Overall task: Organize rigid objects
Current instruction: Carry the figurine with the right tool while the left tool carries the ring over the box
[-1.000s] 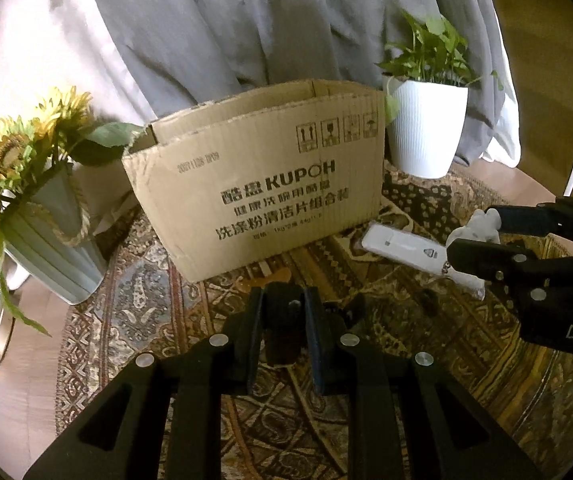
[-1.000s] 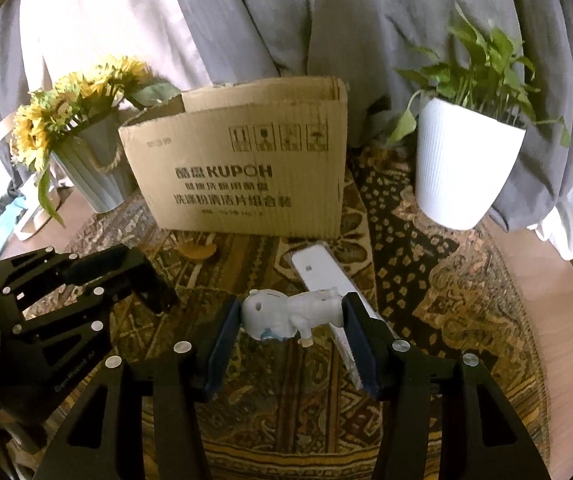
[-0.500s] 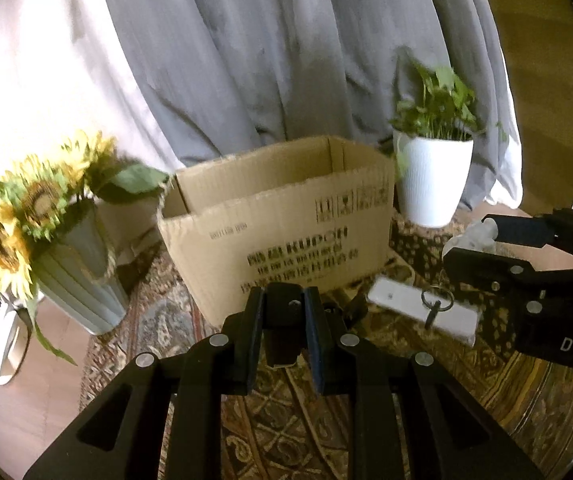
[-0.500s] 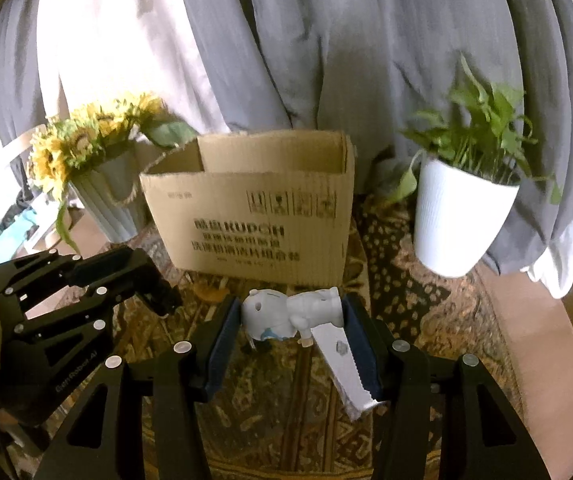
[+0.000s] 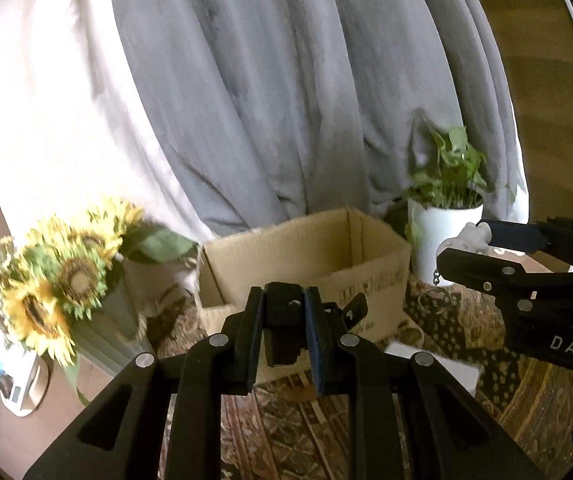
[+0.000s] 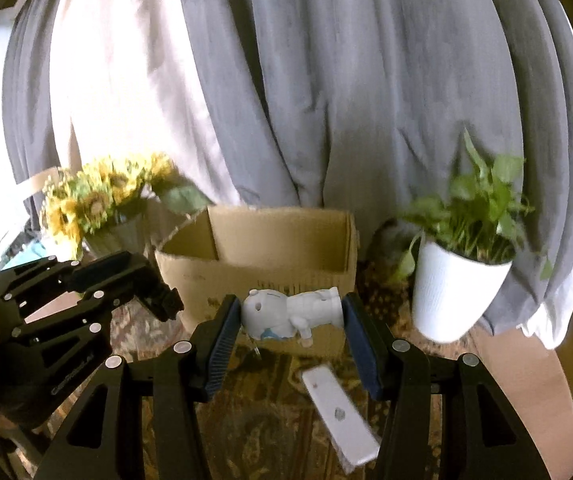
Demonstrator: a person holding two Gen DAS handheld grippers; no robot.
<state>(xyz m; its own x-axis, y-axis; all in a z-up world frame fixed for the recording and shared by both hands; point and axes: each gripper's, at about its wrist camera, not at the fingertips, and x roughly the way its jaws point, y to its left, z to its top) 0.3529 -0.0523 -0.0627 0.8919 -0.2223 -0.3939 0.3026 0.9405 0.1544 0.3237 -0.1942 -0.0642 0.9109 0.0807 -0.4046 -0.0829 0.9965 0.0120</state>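
Though blurred and half-hidden between tool pads, black object [image 5: 284, 326], identity unclear.

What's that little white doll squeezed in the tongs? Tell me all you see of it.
The white figurine looks like hard plastic or ceramic: a round head with dot eyes, stubby limbs, a blue patch underneath. It lies sideways, clamped head and feet between the right tongs' blue pads, in front of the open cardboard box. A keyring dangles below it.
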